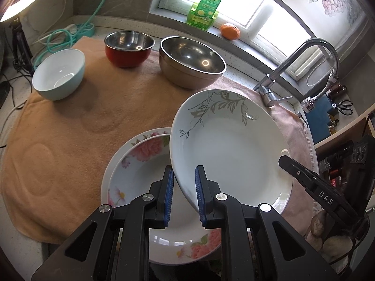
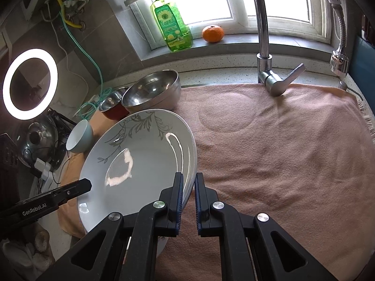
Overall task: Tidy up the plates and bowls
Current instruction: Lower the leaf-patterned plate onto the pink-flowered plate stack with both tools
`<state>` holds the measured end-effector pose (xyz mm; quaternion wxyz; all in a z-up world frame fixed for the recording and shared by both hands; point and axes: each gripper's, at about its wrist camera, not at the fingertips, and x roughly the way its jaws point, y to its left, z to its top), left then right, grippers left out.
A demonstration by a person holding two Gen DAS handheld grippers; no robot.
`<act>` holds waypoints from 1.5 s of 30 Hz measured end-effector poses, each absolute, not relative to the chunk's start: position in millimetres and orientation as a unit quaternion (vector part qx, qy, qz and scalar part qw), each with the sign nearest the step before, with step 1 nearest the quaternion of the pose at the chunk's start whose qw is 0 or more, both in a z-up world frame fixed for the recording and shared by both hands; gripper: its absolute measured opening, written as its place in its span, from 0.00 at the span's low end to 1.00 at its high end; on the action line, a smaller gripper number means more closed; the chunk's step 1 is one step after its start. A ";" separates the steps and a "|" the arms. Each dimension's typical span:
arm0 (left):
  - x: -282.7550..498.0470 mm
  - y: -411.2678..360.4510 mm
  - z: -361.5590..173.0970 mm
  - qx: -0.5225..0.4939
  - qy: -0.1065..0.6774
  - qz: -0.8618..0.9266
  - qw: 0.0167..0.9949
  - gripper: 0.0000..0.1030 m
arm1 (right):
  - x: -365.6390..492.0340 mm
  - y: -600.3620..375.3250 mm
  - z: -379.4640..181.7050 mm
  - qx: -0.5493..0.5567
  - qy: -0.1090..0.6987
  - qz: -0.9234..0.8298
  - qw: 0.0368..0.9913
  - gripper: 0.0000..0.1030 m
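A white plate with a grey leaf pattern (image 1: 229,145) is held tilted above the towel; it also shows in the right wrist view (image 2: 140,154). My left gripper (image 1: 185,182) has its fingers on either side of the plate's near rim. My right gripper (image 2: 188,187) is shut on the plate's right rim. Below it, two stacked floral plates (image 1: 140,164) lie on the orange towel (image 1: 70,128). A pale blue bowl (image 1: 58,72), a red steel bowl (image 1: 129,46) and a large steel bowl (image 1: 192,61) stand at the back.
A faucet (image 2: 264,46) rises at the back of the pink towel (image 2: 281,152). A green soap bottle (image 2: 172,23) and an orange (image 2: 212,33) sit on the windowsill. A ring light (image 2: 29,83) and cables are at the left.
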<state>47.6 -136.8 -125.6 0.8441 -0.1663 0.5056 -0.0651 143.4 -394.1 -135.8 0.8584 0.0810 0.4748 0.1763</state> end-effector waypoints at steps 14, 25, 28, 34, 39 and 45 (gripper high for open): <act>14.8 -104.8 -137.5 -0.172 0.514 -0.049 0.839 0.16 | 113.3 -358.6 -149.7 0.068 0.490 0.189 0.848 0.08; 2.1 -93.7 -142.6 -0.171 0.515 -0.043 0.839 0.16 | 98.0 -342.7 -159.2 0.059 0.498 0.191 0.844 0.08; 1.7 -91.3 -145.5 -0.173 0.515 -0.042 0.838 0.16 | 96.2 -339.7 -161.7 0.057 0.501 0.190 0.843 0.08; 2.1 -88.0 -149.9 -0.174 0.517 -0.041 0.837 0.16 | 96.2 -333.9 -168.6 0.050 0.505 0.187 0.841 0.09; 4.4 -86.7 -152.3 -0.174 0.517 -0.041 0.837 0.16 | 96.3 -331.2 -171.5 0.048 0.507 0.183 0.841 0.09; 5.9 -86.1 -155.5 -0.174 0.520 -0.044 0.835 0.16 | 97.7 -329.0 -175.4 0.046 0.511 0.178 0.840 0.09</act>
